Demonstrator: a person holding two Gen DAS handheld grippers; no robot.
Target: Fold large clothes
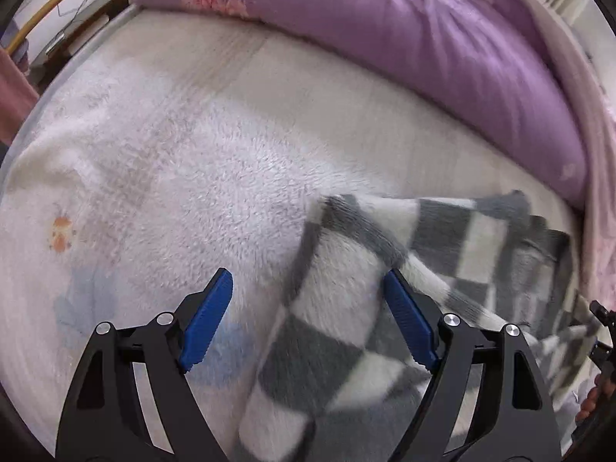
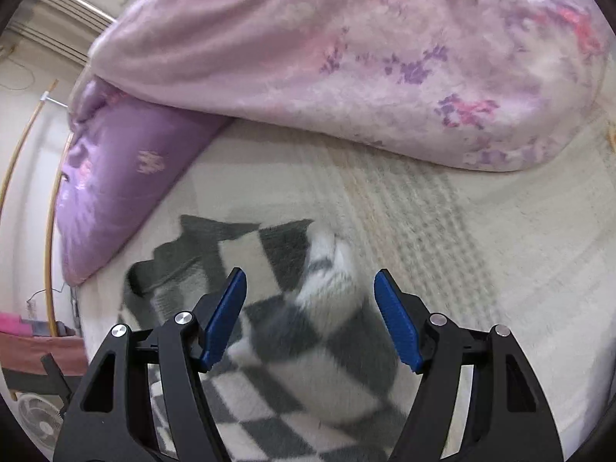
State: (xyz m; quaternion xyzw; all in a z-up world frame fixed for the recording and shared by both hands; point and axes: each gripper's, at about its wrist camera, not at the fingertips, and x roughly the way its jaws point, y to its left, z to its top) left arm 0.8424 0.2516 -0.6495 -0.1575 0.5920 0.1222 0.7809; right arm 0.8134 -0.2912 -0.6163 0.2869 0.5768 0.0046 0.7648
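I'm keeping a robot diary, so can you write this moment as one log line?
left gripper: open, empty | right gripper: open, empty | checkered garment: rumpled on bed, unfolded

Left gripper (image 1: 308, 319) jaws wide apart over checkered garment (image 1: 346, 327) on fleece blanket (image 1: 173, 154)

The checked garment (image 2: 292, 331) lies on the bed cover (image 2: 500, 269), which serves as the landmark. Behind the garment on that cover lies the quilt (image 2: 308, 57). The fan (image 2: 38, 419) stands off the cover's left edge, below it.
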